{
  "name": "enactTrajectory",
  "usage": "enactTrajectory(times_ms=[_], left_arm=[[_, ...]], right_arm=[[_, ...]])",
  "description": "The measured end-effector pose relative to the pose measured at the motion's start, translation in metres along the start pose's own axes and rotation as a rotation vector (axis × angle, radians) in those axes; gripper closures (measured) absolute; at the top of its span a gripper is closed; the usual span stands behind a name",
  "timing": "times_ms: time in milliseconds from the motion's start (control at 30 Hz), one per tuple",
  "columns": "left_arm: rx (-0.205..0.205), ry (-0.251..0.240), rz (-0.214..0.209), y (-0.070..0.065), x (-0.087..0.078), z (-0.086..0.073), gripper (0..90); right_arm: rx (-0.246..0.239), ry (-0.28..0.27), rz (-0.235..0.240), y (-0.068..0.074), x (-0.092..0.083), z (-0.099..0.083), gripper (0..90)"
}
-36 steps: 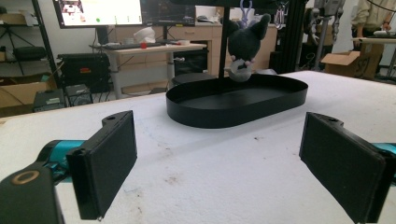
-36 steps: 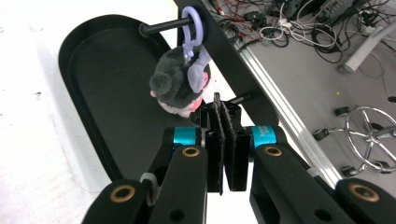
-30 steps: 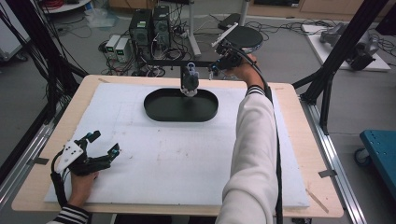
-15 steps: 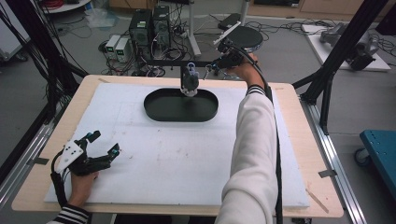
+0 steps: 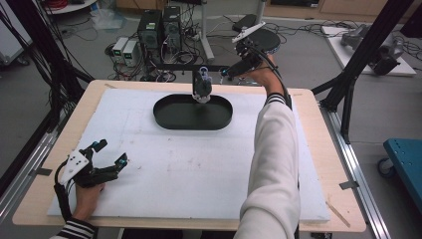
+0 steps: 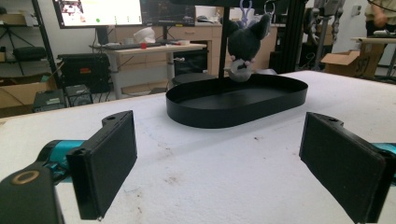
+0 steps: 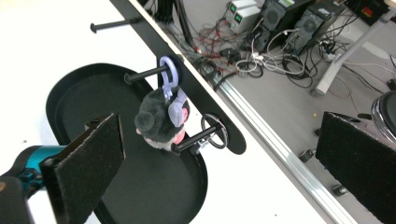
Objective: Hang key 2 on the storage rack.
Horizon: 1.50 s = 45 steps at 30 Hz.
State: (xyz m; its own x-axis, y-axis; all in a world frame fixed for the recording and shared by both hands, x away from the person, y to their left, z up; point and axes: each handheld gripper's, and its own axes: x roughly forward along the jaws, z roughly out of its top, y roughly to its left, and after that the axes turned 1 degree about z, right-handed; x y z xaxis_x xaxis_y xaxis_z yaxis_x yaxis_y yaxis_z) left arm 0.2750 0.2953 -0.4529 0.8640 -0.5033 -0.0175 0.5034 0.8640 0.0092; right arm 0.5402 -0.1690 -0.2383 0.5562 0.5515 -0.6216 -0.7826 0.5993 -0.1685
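Worktop (image 5: 149, 199) white, wide. Black oval tray (image 5: 169, 117) at far middle; rack with pegs (image 7: 140, 74) behind it. Plush toy (image 5: 202, 85) hangs by lilac ring (image 7: 168, 70) from peg, just above tray's far rim.

I judge toy light, soft, squashy; body gives under pinch, ring stiff, thin, likely slippery. I'd take plump body, slide ring off peg.

Right claw (image 5: 230, 70) near toy, jaws just opened wide, empty. Left claw (image 5: 110, 153) near worktop's front left corner, wide open, empty.

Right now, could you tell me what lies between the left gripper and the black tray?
Only bare white table between left gripper and black tray, per the high view.
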Motion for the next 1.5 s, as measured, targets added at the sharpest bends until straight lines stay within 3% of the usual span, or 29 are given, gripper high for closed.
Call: enactTrajectory(times_ms=[200, 333, 433, 533, 667, 800, 900, 967, 1100, 1233, 1267, 1367, 1500], left_arm=[[0.000, 0.000, 0.000, 0.000, 0.000, 0.000, 11.6], [0.003, -0.002, 0.003, 0.000, 0.000, 0.000, 11.6], [-0.002, 0.003, 0.001, 0.000, 0.000, 0.000, 11.6], [0.002, 0.003, 0.002, 0.000, 0.000, 0.000, 11.6], [0.002, 0.002, 0.002, 0.000, 0.000, 0.000, 11.6], [0.001, 0.005, 0.002, 0.000, 0.000, 0.000, 11.6], [0.003, 0.003, 0.002, 0.000, 0.000, 0.000, 11.6], [0.003, 0.003, 0.002, 0.000, 0.000, 0.000, 11.6], [0.002, 0.002, 0.001, 0.000, 0.000, 0.000, 11.6], [0.002, 0.002, 0.001, 0.000, 0.000, 0.000, 11.6], [0.002, 0.001, 0.001, 0.000, 0.000, 0.000, 11.6], [0.002, 0.001, 0.001, 0.000, 0.000, 0.000, 11.5], [0.002, 0.001, 0.001, 0.000, 0.000, 0.000, 11.5]], right_arm=[[0.055, -0.016, 0.002, 0.001, -0.015, -0.015, 0.6], [0.063, -0.041, 0.009, 0.005, -0.026, -0.023, 0.6], [0.070, -0.088, 0.021, 0.013, -0.038, -0.029, 0.6], [0.066, -0.092, 0.012, 0.023, -0.049, -0.036, 0.6], [0.043, -0.170, 0.015, 0.041, -0.070, -0.051, 0.6], [0.040, -0.192, 0.006, 0.063, -0.091, -0.078, 0.6], [0.059, -0.249, -0.007, 0.082, -0.108, -0.105, 0.6], [0.049, -0.270, -0.037, 0.093, -0.117, -0.123, 0.6], [0.089, -0.329, -0.077, 0.113, -0.128, -0.161, 0.6], [0.144, -0.422, -0.134, 0.134, -0.126, -0.200, 0.6], [0.163, -0.424, -0.133, 0.139, -0.124, -0.207, 0.6], [0.167, -0.510, -0.171, 0.156, -0.115, -0.229, 0.6], [0.187, -0.510, -0.182, 0.169, -0.101, -0.249, 0.6]])
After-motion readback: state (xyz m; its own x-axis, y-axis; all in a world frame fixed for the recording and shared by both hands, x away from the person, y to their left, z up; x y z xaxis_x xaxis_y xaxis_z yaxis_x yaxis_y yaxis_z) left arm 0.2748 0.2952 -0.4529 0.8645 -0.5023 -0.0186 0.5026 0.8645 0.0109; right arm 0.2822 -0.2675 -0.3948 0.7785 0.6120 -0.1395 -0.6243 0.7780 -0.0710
